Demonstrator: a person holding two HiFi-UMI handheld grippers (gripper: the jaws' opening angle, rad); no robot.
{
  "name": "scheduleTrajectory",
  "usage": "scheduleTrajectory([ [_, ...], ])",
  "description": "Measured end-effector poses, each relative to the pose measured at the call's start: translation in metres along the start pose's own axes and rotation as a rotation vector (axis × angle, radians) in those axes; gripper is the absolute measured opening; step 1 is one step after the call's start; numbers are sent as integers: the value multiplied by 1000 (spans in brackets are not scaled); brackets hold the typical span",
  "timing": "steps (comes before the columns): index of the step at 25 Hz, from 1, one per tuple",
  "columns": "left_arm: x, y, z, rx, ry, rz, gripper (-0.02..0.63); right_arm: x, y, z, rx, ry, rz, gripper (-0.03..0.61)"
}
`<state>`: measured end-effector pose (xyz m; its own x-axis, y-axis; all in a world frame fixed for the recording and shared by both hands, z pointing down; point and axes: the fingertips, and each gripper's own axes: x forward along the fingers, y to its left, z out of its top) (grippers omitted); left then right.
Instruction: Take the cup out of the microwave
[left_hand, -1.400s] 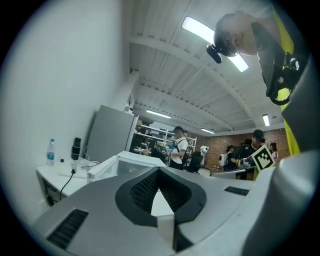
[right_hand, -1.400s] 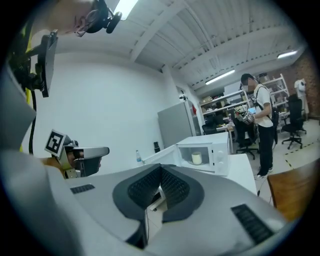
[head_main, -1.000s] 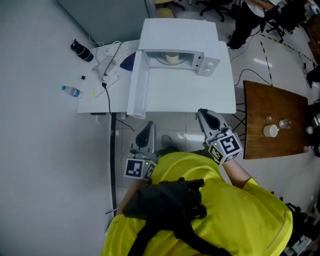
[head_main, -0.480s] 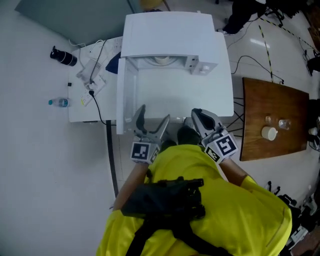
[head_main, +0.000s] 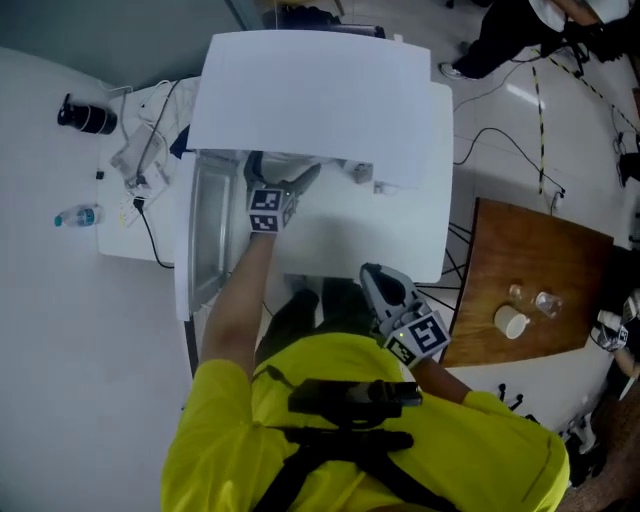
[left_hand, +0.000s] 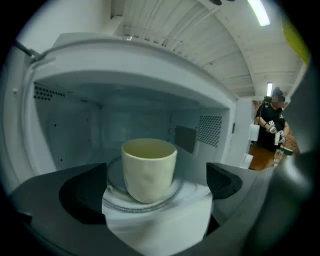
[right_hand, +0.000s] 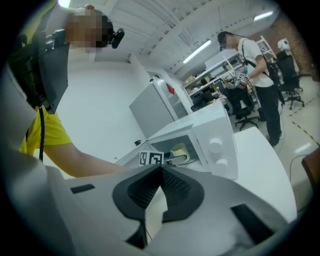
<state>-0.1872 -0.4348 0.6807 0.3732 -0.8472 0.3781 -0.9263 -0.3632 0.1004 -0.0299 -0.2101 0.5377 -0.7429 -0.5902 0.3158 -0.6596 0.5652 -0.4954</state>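
Fingers (left_hand: 82, 194) of the left gripper (head_main: 283, 170) are spreading and already stand wide at the mouth of the microwave (head_main: 310, 90). The cup (left_hand: 149, 167) shows in the gap between them, and neither pad touches it. That cup is cream-coloured and upright, and it sits on the round glass turntable (left_hand: 182, 187) in the middle of the microwave's cavity. The left gripper's marker cube (head_main: 265, 208) sits just outside the opening, with the person's bare forearm (head_main: 235, 310) trailing back from it. The microwave's door (head_main: 195, 235) is swung open at the oven's left side. The right gripper (head_main: 373, 274) is well back from the microwave's front, over the near edge of the white table (head_main: 400, 240) that carries the oven. Its two jaws are pressed together with nothing between them. From the right gripper view, the cup (right_hand: 179, 150) can be seen through the open front, left of the microwave's two control knobs (right_hand: 216, 147).
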Motion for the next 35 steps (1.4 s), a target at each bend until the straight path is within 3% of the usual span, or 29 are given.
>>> scheduleTrajectory([
  [4, 43, 15, 8, 23, -5, 64, 596, -13, -30, -17, 20, 59, -2, 5],
  [6, 56, 15, 11, 56, -2, 92, 539, -19, -42, -17, 15, 67, -21, 5],
  [7, 61, 15, 10, 68, 5, 105, 471, -22, -47, -15, 17, 63, -36, 5],
  [10, 65, 21, 10, 62, 22, 143, 465, -27, -58, -6, 22, 33, -71, 5],
  [14, 36, 15, 11, 34, 5, 159, 463, -35, -67, 2, 22, 8, -100, 5],
  [17, -15, -12, 7, 26, -7, 135, 463, -43, -73, 5, 23, -13, -120, 5],
  [24, -130, -100, -21, -8, 4, 3, 463, -64, -82, 4, 2, -62, -206, 5],
  [27, -152, -128, -35, 26, 34, -64, 463, -71, -81, 2, -21, -72, -235, 5],
  [30, -148, -167, -47, 104, 78, -191, 463, -79, -80, -4, -32, -74, -268, 5],
  [35, -97, -260, -53, 254, 106, -473, 463, -117, -91, -8, 4, -128, -381, 5],
])
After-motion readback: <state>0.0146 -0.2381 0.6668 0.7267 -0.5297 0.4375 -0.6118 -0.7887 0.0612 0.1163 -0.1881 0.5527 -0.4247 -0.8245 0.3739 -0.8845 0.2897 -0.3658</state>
